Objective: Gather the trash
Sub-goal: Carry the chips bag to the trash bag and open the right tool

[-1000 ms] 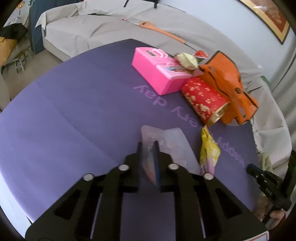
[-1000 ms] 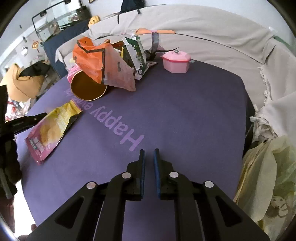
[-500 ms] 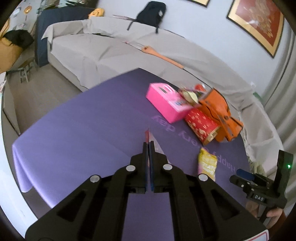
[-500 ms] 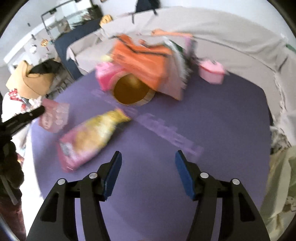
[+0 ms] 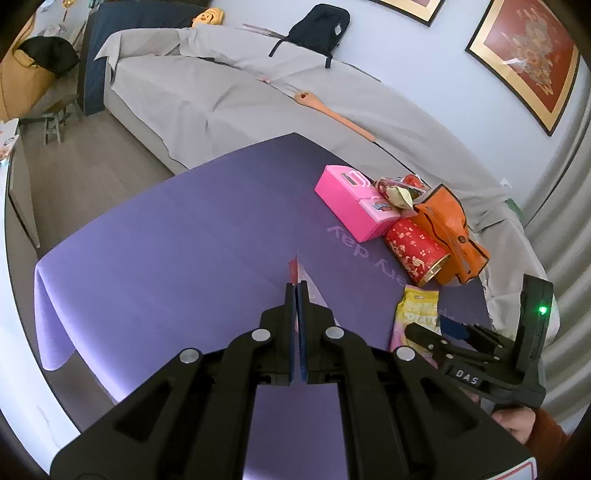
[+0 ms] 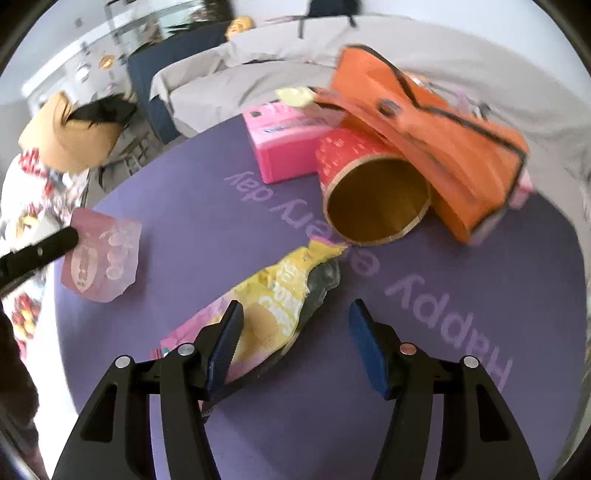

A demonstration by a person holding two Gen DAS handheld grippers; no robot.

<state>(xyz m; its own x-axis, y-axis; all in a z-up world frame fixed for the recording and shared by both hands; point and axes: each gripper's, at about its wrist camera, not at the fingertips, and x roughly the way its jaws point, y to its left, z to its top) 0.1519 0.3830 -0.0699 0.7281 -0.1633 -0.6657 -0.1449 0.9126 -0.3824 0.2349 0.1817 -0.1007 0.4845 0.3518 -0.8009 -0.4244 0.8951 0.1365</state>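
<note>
Now the left hand-held gripper [image 5: 297,291] pinches a pink wrapper [image 6: 101,254]; the right hand-held gripper [image 6: 293,325], wide open and empty, must close on the yellow bag [image 6: 280,299].

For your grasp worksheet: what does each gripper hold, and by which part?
The left gripper pinches the pink translucent wrapper by its edge. The right gripper is open around the yellow snack bag, holding nothing.

A big sofa [image 5: 229,99] under a grey sheet sits far behind the purple table [image 5: 166,251]. A black backpack [image 5: 317,26] rests on top of it. Two red pictures in gold frames [image 5: 524,55] hang on the pale wall. The floor [image 5: 85,184] is grey wood.
</note>
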